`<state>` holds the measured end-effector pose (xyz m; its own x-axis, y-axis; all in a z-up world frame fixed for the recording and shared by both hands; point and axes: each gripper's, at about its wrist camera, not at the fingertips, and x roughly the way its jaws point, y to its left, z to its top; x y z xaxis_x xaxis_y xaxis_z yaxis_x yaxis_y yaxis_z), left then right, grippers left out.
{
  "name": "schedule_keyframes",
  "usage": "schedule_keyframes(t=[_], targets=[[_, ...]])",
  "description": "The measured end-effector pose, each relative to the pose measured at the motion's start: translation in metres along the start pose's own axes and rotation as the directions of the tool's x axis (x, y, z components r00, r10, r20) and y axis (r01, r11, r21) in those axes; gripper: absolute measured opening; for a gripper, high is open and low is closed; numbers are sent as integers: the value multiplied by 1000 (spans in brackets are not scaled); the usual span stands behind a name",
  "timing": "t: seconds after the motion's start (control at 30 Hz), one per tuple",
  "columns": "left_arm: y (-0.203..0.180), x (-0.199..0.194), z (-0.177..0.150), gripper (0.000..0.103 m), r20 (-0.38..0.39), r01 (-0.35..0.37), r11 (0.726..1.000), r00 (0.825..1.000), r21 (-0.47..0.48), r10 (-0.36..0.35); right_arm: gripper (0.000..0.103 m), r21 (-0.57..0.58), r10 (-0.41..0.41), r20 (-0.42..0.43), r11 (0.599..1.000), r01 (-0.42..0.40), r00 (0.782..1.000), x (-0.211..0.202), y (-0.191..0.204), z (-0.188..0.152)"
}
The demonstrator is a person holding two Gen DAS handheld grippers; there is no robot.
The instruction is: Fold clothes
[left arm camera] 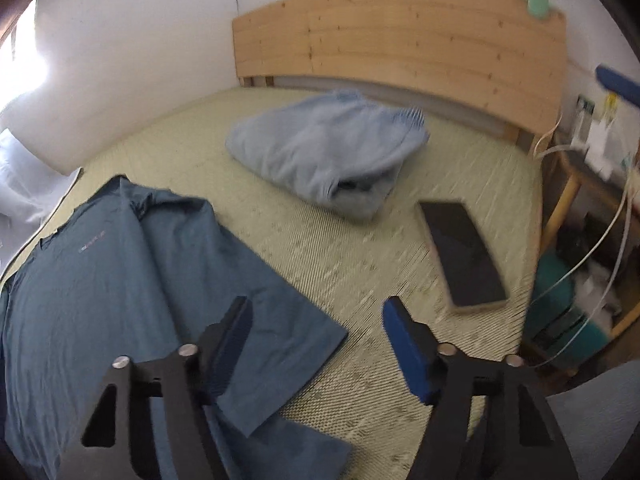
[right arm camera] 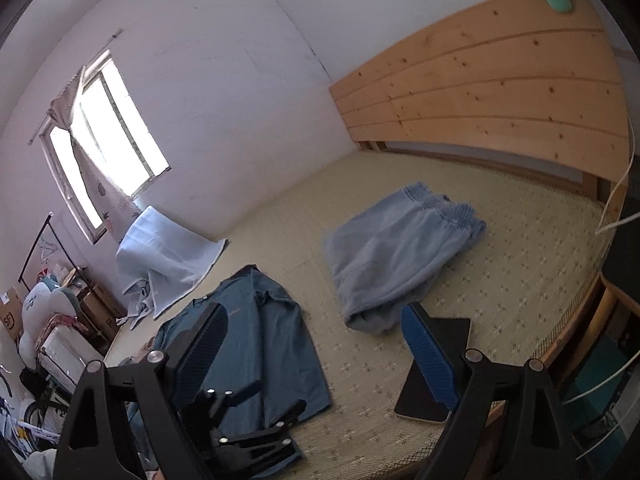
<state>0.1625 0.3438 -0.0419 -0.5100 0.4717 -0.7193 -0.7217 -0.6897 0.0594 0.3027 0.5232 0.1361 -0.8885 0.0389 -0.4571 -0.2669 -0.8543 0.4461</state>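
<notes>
Left gripper (left arm camera: 316, 320) jaws apart, over dark blue shirt's (left arm camera: 120, 280) hem | right gripper (right arm camera: 312, 344) apart, farther right | shirt runs lengthwise ahead-left.

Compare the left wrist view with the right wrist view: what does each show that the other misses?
Only the left wrist view shows the wooden side table with white cables beside the bed, and the open left gripper from behind.

Only the right wrist view shows the bright window, the clutter of boxes and a soft toy below it, and the open right gripper from behind.

Both share the dark teal T-shirt lying spread out, the light blue bundled garment, the black phone, the woven green mat and the pine headboard.
</notes>
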Motion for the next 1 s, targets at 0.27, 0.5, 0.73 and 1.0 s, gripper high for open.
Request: schedule_keyframes(t=[0.27,0.5,0.73,1.0], targets=[[-10,44,-18,55,-69,-31,997,997,75,36,91,55,-18,-59,998,22,998,24,-18,-17],[-21,60,-25,52,-101,-37,989,993,143,52,91,124,-16,-107,992,29,994,39,-33,-25],[-22,67,-21,16,-117,-10,990,993,139,27,91,145,-7,-112,989,24,994,41,-36,-25],[1,53,-2,6,-113,71,997,991,-6,-71,91,165,5,-120,986,15,993,43,-40,-25]])
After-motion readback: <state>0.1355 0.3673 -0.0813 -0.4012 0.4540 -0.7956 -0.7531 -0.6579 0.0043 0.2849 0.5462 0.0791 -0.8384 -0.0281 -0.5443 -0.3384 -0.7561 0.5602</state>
